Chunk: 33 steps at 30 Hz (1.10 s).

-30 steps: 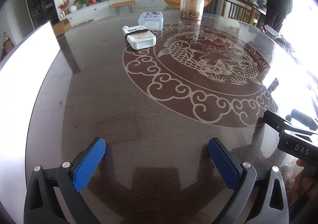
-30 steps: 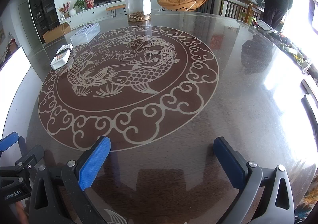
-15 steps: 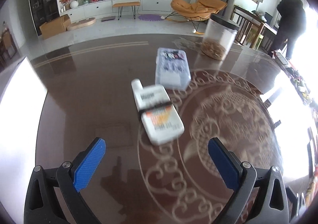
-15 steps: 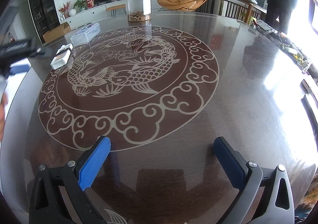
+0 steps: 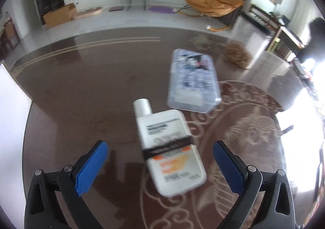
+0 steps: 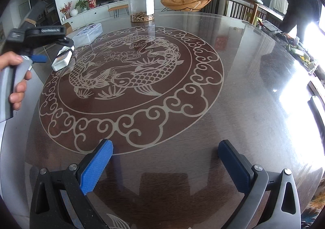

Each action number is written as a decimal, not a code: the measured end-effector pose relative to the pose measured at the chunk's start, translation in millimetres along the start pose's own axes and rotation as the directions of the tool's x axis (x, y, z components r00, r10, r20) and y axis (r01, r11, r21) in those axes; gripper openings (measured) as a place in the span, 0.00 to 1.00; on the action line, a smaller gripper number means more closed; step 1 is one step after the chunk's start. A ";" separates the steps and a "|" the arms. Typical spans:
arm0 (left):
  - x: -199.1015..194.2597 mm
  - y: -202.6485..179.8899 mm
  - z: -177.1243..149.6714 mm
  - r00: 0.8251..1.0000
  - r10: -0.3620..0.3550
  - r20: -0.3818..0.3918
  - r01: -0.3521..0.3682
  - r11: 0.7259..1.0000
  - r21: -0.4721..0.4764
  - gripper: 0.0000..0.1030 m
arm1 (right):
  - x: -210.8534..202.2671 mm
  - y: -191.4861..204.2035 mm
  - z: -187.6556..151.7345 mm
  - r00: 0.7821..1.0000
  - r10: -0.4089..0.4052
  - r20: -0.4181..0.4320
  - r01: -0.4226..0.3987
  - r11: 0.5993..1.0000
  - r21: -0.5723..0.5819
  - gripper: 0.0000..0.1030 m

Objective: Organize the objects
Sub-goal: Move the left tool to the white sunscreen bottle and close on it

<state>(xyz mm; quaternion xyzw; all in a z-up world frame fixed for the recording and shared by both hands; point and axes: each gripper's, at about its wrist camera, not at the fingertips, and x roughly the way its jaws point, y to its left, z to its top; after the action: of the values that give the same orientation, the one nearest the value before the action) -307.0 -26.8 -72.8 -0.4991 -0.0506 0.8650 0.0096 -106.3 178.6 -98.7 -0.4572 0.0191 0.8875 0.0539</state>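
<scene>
Left tool [image 5: 160,160]: blue pads spread wide, empty; a second ago over bare worktop, now closing on the flat white plastic bottle with black band and orange label [image 5: 169,151], which lies between the pads, untouched.
Meaning: grasp looks next; organizing barely begun.
Clear lidded plastic box with printed insert [image 5: 193,80]: just beyond the bottle's cap end.
Right tool [image 6: 165,163]: wide, empty, unmoved over the dark round glass-topped worktop with carp inlay [image 6: 243,107].
Tall clear jar [image 6: 140,5]: far edge.
Hard to read: left view motion-blurred, label text illegible; bottle-box contact uncertain.
</scene>
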 end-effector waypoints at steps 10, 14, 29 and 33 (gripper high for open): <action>4.5 5.4 -7.0 0.990 0.104 0.095 -0.107 0.994 0.032 0.54 | 0.5 0.0 -0.3 1.000 0.000 0.000 0.000 1.000 0.000 1.00; -6.0 15.3 -25.7 0.988 0.117 0.101 -0.119 0.993 0.015 0.52 | 0.4 0.0 0.0 1.000 -0.001 0.000 0.001 1.000 0.000 1.00; -54.6 43.2 -117.7 0.992 0.100 0.077 -0.102 0.995 0.024 1.00 | 0.9 0.1 0.2 1.000 -0.001 0.000 0.001 1.000 0.001 1.00; -55.4 40.3 -119.5 0.992 0.097 0.077 -0.100 0.995 0.031 1.00 | 1.1 0.2 0.4 1.000 -0.001 0.000 0.001 1.000 0.001 1.00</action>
<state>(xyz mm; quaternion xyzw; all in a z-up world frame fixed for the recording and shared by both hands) -174.6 -61.3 -88.2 -0.4675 -0.0114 0.8835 -0.0264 -107.3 178.6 -99.4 -0.4572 0.0191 0.8875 0.0546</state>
